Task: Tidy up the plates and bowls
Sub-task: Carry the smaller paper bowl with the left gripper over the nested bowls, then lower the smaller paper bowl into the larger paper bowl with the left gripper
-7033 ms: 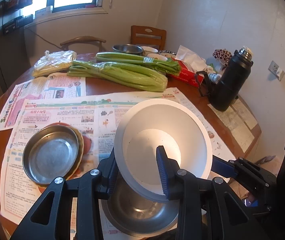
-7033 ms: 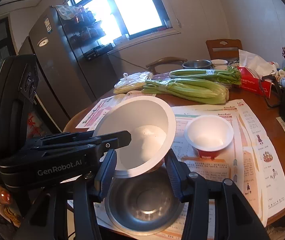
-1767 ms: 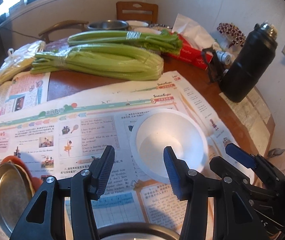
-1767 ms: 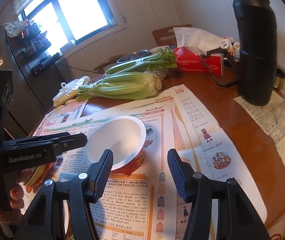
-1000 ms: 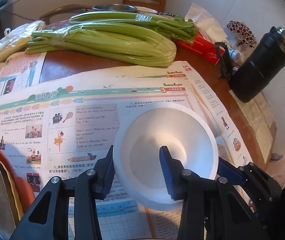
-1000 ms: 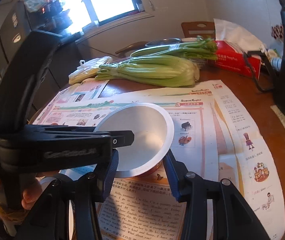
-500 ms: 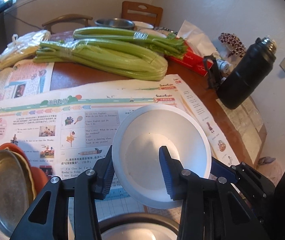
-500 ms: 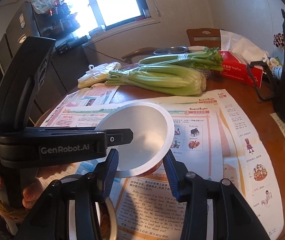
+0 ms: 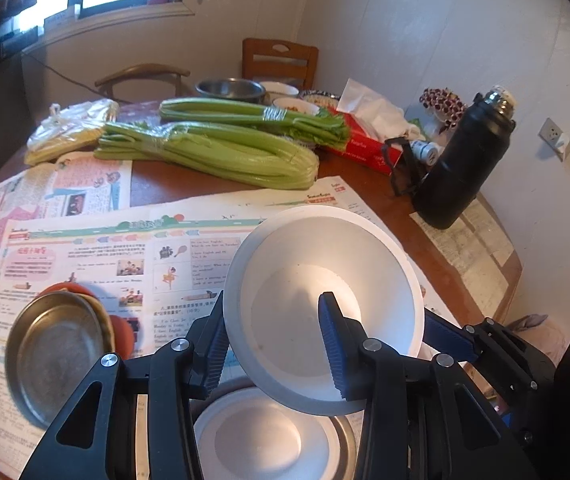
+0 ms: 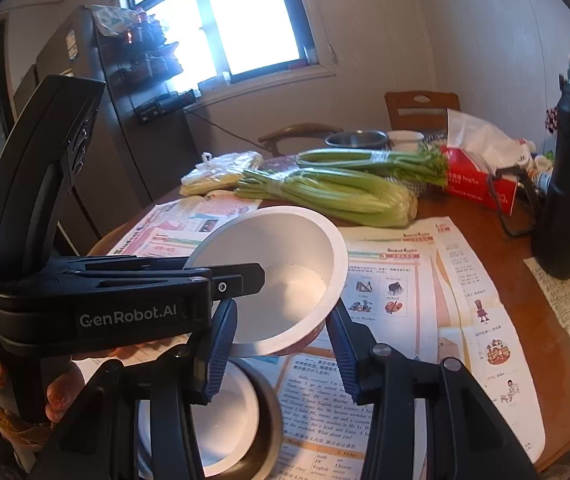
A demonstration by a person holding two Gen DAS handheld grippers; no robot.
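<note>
White bowl [image 9: 321,300], red outside, tilted in the air above the nested bowl stack [image 9: 269,440]: light, rigid, smooth and slippery, best pinched at the rim. My left tongs [image 9: 273,344] clench its rim. Right tongs [image 10: 281,344] look spread beneath it, grasping nothing. Steel plate [image 9: 53,356] left of stack, on newspaper-covered bench [image 9: 389,196].

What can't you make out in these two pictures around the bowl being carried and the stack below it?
- Steel bowl under the white bowl in the stack: mostly hidden by the gripper frames, cut by the bottom edge in both views.
- Held bowl: its underside hidden; left view.
- Right gripper: whether its fingers touch the held bowl's outside; rim covers them.
- Dishes under the steel plate: only coloured edges show.
</note>
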